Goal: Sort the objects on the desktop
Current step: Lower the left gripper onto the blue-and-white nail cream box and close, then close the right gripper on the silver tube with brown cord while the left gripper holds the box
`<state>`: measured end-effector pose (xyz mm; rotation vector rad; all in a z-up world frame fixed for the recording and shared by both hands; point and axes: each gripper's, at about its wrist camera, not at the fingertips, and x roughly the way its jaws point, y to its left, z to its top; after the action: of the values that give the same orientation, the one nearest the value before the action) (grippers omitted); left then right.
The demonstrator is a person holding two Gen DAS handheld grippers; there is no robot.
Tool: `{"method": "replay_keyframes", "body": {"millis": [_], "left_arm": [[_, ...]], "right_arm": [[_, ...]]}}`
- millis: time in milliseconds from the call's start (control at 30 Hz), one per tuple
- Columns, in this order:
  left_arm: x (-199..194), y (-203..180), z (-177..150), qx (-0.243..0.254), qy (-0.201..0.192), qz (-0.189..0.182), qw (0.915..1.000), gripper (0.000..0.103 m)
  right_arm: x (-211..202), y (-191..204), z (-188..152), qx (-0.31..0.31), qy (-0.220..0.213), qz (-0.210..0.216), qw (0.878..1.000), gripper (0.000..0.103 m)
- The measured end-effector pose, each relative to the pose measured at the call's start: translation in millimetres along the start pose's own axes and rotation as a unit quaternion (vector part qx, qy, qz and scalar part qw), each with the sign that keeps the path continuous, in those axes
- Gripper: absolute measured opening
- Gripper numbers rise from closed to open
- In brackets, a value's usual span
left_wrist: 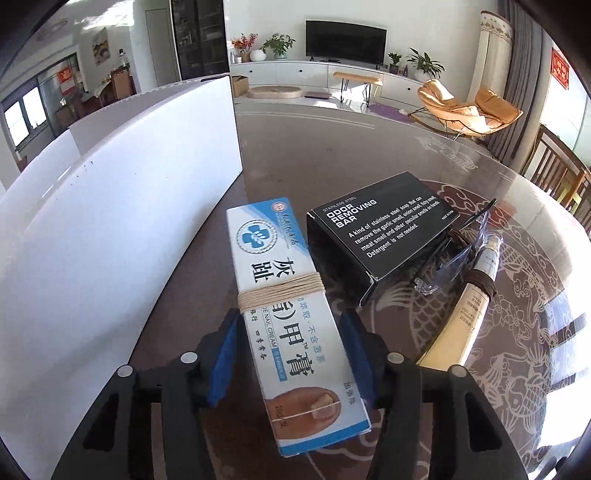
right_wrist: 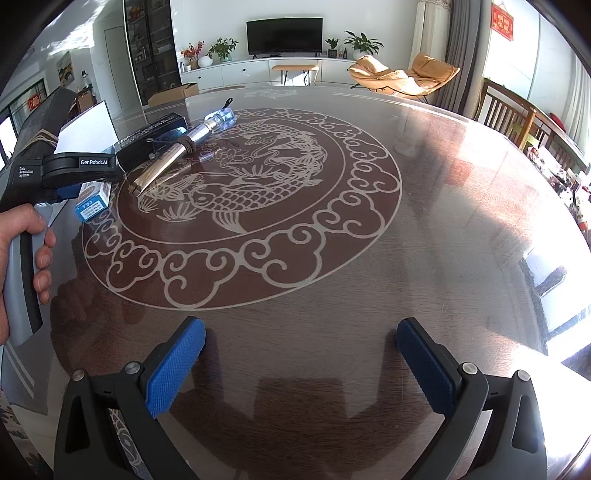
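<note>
Dark brown wood under a glossy sheet makes up the tabletop [right_wrist: 424, 236], and we see a pale koi-and-cloud medallion [right_wrist: 236, 199] printed across its middle, with sunlight glaring along the right edge. Beyond the far edge lie a white cabinet wall, a black television [right_wrist: 284, 36], potted plants and an orange lounge chair [right_wrist: 402, 75]. Near the left edge, our left gripper [left_wrist: 291, 354] has its blue pads pressed on both long sides of the nail cream box [left_wrist: 284, 310], which is wrapped with twine. Just beside it lie a black odor-removing bar box [left_wrist: 380, 236], clear glasses [left_wrist: 450, 254] and a cream tube [left_wrist: 465, 317]; a white box [left_wrist: 122, 229] stands at the left. Our right gripper [right_wrist: 299, 369] hangs over bare tabletop near the front edge, jaws wide, nothing between them.
</note>
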<state>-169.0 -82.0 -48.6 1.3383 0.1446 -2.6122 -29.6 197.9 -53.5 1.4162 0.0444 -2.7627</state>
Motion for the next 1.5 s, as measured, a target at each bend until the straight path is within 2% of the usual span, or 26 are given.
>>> {"method": "replay_keyframes", "body": {"millis": [100, 267, 500, 633, 700, 767, 800, 867, 1033, 1067, 1133, 1200, 1300, 1400, 1500], "left_arm": [[-2, 9, -1, -0.002, 0.002, -0.004, 1.0, 0.041], [-9, 13, -15, 0.013, -0.006, -0.01, 0.9998, 0.041], [-40, 12, -60, 0.065, -0.009, -0.047, 0.9968, 0.041], [-47, 15, -68, 0.087, -0.014, -0.061, 0.9943, 0.042], [-47, 18, -71, 0.091, -0.017, -0.063, 0.9937, 0.046], [-45, 22, -70, 0.087, -0.021, -0.053, 0.9946, 0.062], [-42, 25, -67, 0.08, -0.021, -0.051, 0.9952, 0.066], [-41, 31, -67, 0.067, -0.02, -0.063, 0.9956, 0.067], [-39, 27, -65, 0.075, -0.019, -0.06, 0.9952, 0.068], [-39, 28, -65, 0.075, -0.019, -0.06, 0.9952, 0.068], [-39, 28, -65, 0.075, -0.019, -0.06, 0.9952, 0.068], [-38, 27, -64, 0.077, -0.019, -0.058, 0.9952, 0.068], [-39, 27, -64, 0.077, -0.019, -0.058, 0.9952, 0.068], [-39, 27, -64, 0.077, -0.019, -0.058, 0.9952, 0.068], [-39, 27, -64, 0.077, -0.019, -0.058, 0.9952, 0.068]], "right_arm": [[0, 0, 0, 0.0, 0.0, 0.0, 1.0, 0.103], [0, 0, 0, 0.0, 0.0, 0.0, 1.0, 0.103], [-1, 0, -1, 0.0, 0.0, 0.0, 1.0, 0.103], [-1, 0, 0, 0.0, 0.0, 0.0, 1.0, 0.103], [-1, 0, 0, 0.0, 0.0, 0.0, 1.0, 0.103], [-1, 0, 0, 0.0, 0.0, 0.0, 1.0, 0.103], [-1, 0, 0, 0.0, 0.0, 0.0, 1.0, 0.103], [-1, -1, -1, 0.0, 0.0, 0.0, 1.0, 0.103], [0, 0, 1, -0.001, 0.001, 0.002, 1.0, 0.103], [3, 2, 5, -0.006, 0.007, 0.009, 1.0, 0.103], [10, 9, 21, -0.008, 0.016, 0.055, 0.998, 0.103], [22, 19, 48, 0.015, 0.033, 0.104, 0.994, 0.103], [43, 42, 95, 0.038, 0.04, 0.139, 0.989, 0.103], [64, 72, 135, 0.035, 0.039, 0.15, 0.987, 0.103], [86, 101, 157, 0.026, 0.055, 0.133, 0.989, 0.103]]}}
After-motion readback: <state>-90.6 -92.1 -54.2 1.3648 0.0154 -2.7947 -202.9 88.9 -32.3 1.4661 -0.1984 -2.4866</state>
